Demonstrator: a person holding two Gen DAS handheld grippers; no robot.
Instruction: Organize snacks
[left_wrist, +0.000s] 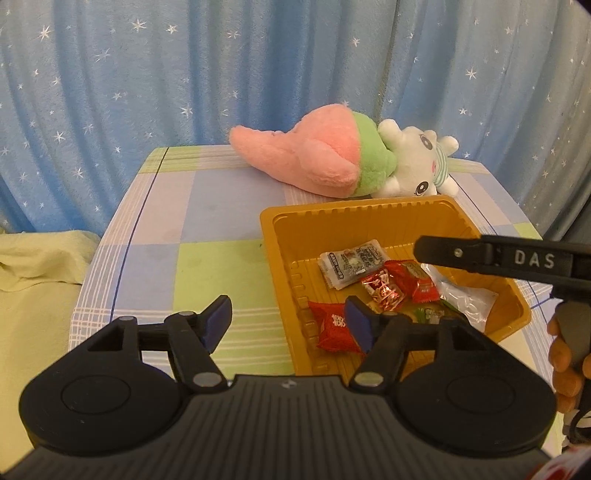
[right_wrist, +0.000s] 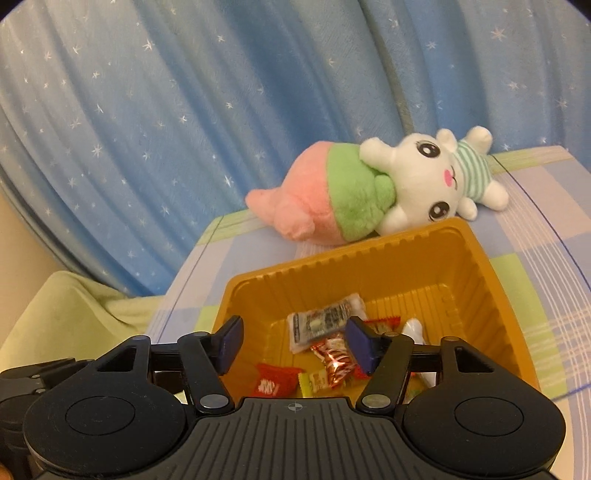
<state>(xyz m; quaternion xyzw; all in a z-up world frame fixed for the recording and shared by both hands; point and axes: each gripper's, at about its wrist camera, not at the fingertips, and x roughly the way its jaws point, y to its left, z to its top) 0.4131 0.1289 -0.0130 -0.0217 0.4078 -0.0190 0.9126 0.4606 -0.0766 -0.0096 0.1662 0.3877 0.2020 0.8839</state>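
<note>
A yellow plastic tray (left_wrist: 280, 236) (right_wrist: 491, 295) sits on the checked tablecloth and holds several snack packets: a grey-and-white packet (left_wrist: 351, 264) (right_wrist: 321, 321), a shiny red-gold candy (left_wrist: 382, 291) (right_wrist: 334, 363), red packets (left_wrist: 332, 326) (right_wrist: 271, 382) and a clear bag (left_wrist: 465, 299). My left gripper (left_wrist: 288, 325) is open and empty at the tray's near left corner. My right gripper (right_wrist: 291, 345) is open and empty above the tray; its black body (left_wrist: 491, 258) reaches in from the right in the left wrist view.
A pink-and-green plush carrot (left_wrist: 314, 158) (right_wrist: 325, 195) and a white plush rabbit (left_wrist: 417, 162) (right_wrist: 436, 177) lie behind the tray. A blue starred curtain (left_wrist: 258, 66) hangs at the back. A pale green cloth (left_wrist: 40, 266) lies left of the table.
</note>
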